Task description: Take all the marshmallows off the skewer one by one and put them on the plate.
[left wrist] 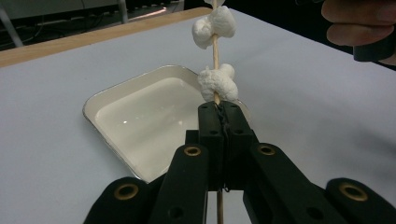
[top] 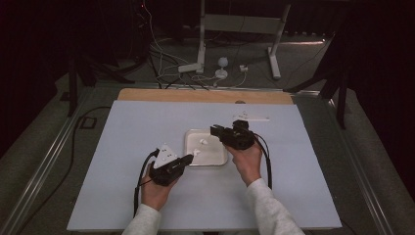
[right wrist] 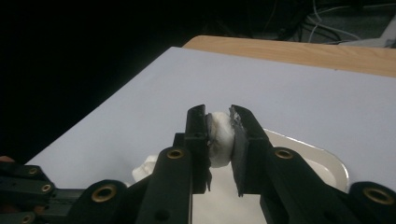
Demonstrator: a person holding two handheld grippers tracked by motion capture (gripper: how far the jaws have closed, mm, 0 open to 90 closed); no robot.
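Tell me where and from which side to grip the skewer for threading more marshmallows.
Grip the bare skewer below the lower marshmallow, from the butt end, as the left claw does, shut on it. The two marshmallows fill the stick above, so the tip side must stay free for the one in the right claw.

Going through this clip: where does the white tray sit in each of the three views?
High view: the white tray lies mid-table, between the two grippers.
Left gripper view: it sits left of centre, just behind the jaws closed on the skewer.
Right gripper view: its rim curves at lower right, behind the jaws.
Shared landmark: the wooden table edge at the far side.
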